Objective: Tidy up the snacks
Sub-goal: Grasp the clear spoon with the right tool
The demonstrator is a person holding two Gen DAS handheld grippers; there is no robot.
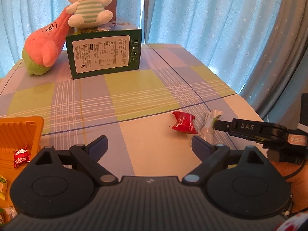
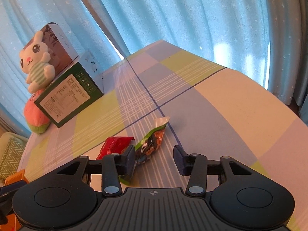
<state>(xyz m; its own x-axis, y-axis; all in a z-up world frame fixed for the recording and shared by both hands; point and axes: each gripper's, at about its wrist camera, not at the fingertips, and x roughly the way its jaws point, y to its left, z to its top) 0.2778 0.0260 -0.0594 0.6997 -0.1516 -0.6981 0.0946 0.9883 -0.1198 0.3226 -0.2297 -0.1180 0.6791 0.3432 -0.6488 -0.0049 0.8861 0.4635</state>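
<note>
A red snack packet (image 1: 183,122) lies on the checked tablecloth, with a green-and-white snack packet (image 1: 208,125) just to its right. In the right wrist view the green packet (image 2: 152,136) lies between my open right gripper's (image 2: 154,158) fingers, against the left finger, with the red packet (image 2: 115,144) to its left. My right gripper also shows in the left wrist view (image 1: 221,125), at the green packet. My left gripper (image 1: 149,144) is open and empty above the table. An orange tray (image 1: 23,134) at the left holds a red candy (image 1: 21,156).
A green box (image 1: 105,53) stands at the back with a white bunny plush (image 1: 88,3) on it and a pink plush (image 1: 45,46) leaning beside it. Blue curtains hang behind. The table's right edge (image 1: 250,104) curves away near the packets. More wrapped snacks (image 1: 2,186) lie at far left.
</note>
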